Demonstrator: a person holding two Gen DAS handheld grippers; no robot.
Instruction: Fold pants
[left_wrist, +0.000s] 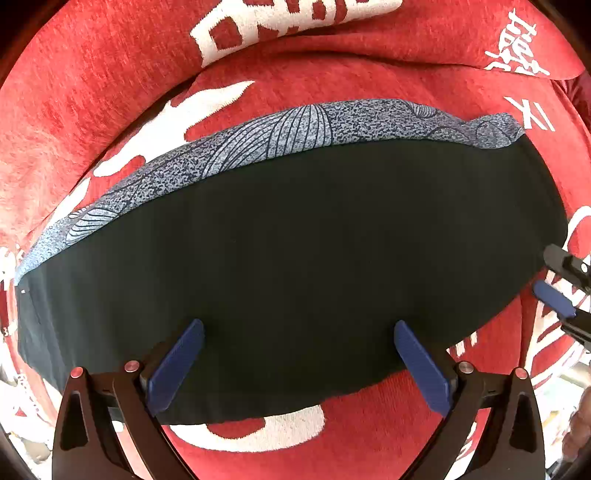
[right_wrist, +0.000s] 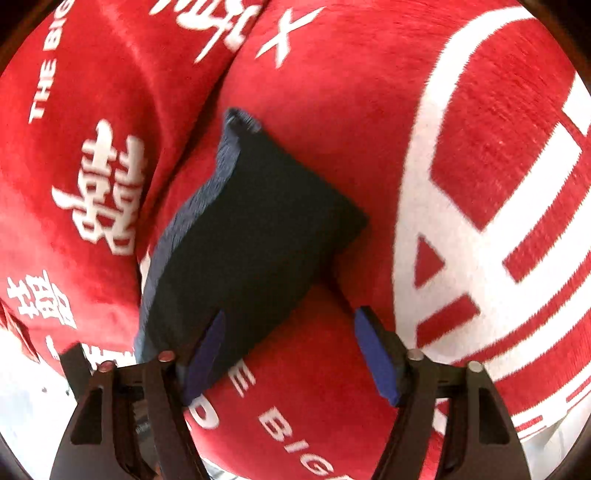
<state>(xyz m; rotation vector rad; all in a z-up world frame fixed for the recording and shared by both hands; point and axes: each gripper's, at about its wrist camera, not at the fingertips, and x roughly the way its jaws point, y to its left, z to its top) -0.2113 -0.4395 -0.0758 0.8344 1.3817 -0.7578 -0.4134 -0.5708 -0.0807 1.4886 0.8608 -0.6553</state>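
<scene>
The pants (left_wrist: 295, 258) lie flat on a red blanket (left_wrist: 369, 81) with white lettering, a dark folded slab whose patterned grey band (left_wrist: 295, 129) runs along the edge toward twelve o'clock in the left wrist view. They look light, soft and limp, likely to sag and slide on the plush pile, so a pinch at a corner or through the layered edge seems the soundest hold. The left gripper (left_wrist: 299, 365) points straight down over the near edge, fingers apart and bare. The right gripper (right_wrist: 291, 354) slants down at the narrow end, fingers apart; the blurred left finger (right_wrist: 207, 354) seems to overlap the cloth without clamping it.
</scene>
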